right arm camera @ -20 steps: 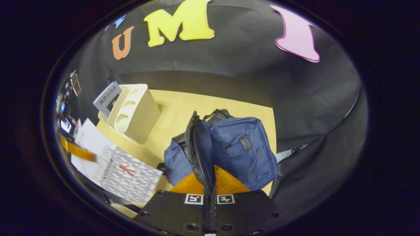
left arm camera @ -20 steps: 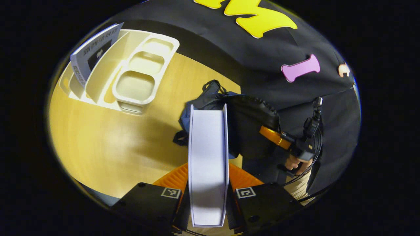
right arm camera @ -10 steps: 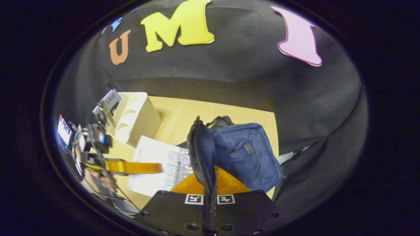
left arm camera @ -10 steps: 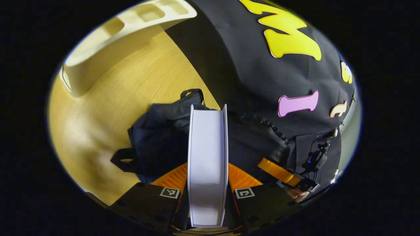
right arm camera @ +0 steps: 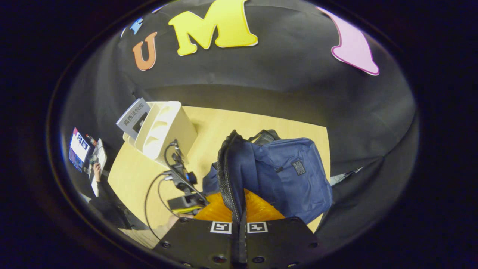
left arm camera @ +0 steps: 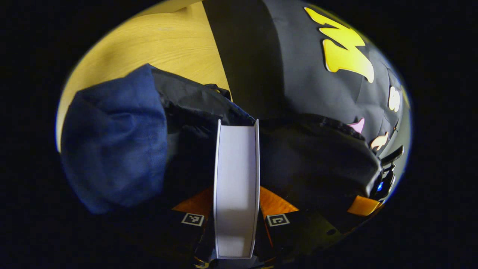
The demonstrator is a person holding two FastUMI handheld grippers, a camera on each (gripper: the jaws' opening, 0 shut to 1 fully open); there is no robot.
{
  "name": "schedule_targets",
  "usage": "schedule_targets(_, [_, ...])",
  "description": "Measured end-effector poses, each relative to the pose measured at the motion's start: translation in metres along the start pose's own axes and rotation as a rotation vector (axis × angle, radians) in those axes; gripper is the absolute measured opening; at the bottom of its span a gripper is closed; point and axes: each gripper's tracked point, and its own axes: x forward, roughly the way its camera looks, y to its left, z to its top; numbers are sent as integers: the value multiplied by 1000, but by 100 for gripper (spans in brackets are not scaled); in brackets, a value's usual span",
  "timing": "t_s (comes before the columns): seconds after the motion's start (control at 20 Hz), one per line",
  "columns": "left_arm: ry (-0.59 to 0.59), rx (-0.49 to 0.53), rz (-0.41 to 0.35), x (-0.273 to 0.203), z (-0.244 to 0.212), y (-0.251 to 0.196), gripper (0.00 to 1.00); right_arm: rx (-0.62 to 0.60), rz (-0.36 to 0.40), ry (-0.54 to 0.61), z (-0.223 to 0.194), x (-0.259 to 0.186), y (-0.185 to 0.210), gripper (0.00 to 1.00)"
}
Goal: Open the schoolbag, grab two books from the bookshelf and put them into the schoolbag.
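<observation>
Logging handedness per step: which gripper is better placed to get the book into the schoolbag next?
Left. The left gripper already clamps the book, pointed into the schoolbag opening. The right gripper is occupied pinching the bag's zippered flap, holding it open.

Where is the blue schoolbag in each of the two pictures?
Left gripper view: the schoolbag sits left of middle, its dark opening behind the white book.
Right gripper view: the schoolbag sits at lower middle, its zipper edge pinched by the right gripper.
Shared landmark: the wooden table.
</observation>
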Motion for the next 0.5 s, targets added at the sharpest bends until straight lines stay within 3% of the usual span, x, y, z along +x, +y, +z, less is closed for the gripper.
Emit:
schedule_targets(0.1, [-25,-15,8,17,-3,1,54,-11,15,6,-3,0,6,0])
schedule_targets(0.15, [-35,-13,46,23,-2,9,48,-18,17,8,-4,0,6,0])
schedule_targets(0.25, [-8,0,128,30,-9,28,54,-19,15,13,-6,1,2,0])
schedule_targets(0.3, [-1,-15,137,25,-7,27,67,-12,14,14,-7,1,-1,1])
schedule_targets(0.35, [8,-20,170,20,-6,28,68,-7,9,15,-6,2,-5,0])
schedule_targets(0.45, [6,-12,220,4,-4,29,80,-13,1,6,-6,4,-10,0])
schedule_targets(0.5, [11,3,241,-9,-3,30,77,-9,3,3,-6,5,-10,0])
